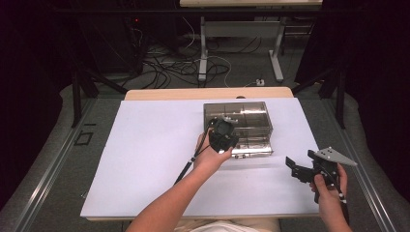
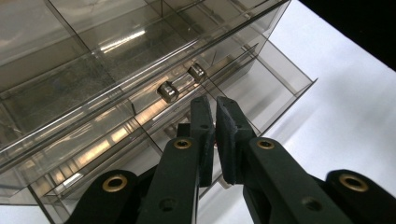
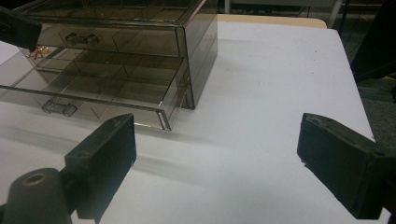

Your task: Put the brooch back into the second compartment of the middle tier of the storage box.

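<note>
Clear drawer box (image 1: 241, 123): centre of high view, on white tabletop (image 1: 145, 159).
Lower drawer (image 3: 98, 86): already pulled out, compartments exposed.
Left gripper (image 2: 212, 123): fingers pressed together over open drawer, possibly pinching a small coppery item (image 3: 38, 51); contents uncertain.
Right gripper (image 3: 215, 158): lower right, fingers spread, idle.
Remaining, by judgement: deposit, close drawer.

Smoky grey, see-through drawer box (image 1: 241, 123) ahead of black left gripper (image 2: 215, 135), silvery knobs (image 2: 168, 91) just past its jaws. Plain white desk (image 1: 154, 159) beneath. Black right gripper (image 3: 215, 158), brass-coloured rivets (image 2: 115, 183) behind jaws.
</note>
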`<state>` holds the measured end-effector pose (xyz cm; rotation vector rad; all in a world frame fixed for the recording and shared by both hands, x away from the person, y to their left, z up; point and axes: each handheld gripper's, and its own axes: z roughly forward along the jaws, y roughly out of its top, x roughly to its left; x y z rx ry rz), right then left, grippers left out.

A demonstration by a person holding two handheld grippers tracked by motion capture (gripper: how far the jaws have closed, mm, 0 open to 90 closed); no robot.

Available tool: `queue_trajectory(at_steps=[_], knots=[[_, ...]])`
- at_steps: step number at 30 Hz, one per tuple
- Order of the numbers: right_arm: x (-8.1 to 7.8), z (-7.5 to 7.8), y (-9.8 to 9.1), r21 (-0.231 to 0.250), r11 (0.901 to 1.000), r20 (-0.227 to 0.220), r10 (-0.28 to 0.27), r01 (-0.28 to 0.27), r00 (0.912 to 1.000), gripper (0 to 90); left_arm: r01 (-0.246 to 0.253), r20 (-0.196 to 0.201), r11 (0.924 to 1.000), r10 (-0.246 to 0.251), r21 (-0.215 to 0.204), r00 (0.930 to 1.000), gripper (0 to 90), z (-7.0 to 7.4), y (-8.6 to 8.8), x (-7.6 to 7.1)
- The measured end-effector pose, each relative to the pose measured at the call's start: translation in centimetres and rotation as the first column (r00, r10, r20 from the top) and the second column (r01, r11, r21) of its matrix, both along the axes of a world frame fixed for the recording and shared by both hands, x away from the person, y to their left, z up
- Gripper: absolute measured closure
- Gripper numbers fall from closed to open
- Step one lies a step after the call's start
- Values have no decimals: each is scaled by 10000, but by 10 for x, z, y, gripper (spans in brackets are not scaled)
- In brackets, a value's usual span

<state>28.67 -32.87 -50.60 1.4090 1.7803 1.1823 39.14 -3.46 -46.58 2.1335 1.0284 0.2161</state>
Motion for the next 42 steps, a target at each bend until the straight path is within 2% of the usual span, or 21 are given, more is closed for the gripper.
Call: queue_trajectory(at_steps=[4,5,8,25,33,37,38,42], knots=[[0,0,0,2,10000,0,19,-19,10000,116,33,-61,9998,-32,179,10000,862,-5,-3,1],[0,0,0,-32,10000,12,15,-15,10000,116,-38,-153,10000,39,71,9999,862,-6,-4,1],[0,0,0,-26,10000,9,12,-12,10000,116,-13,-183,9998,16,178,9998,861,-10,-7,1],[0,0,0,-27,10000,13,28,-28,10000,116,-58,-266,9991,69,429,9996,837,-16,-10,5],[-1,0,-1,-62,10000,-15,35,-35,10000,116,-47,-285,9998,51,171,9996,759,-12,-7,3],[0,0,-1,-59,10000,37,21,-21,10000,116,-52,-155,10000,51,-33,9999,718,-8,-5,1],[-1,0,-1,-88,10000,-5,30,-30,10000,116,-23,24,10000,23,-25,10000,707,-7,-4,1],[-1,1,-1,-114,9999,-7,41,-41,10000,116,-3,81,9998,4,-212,10000,667,-3,-3,-2]])
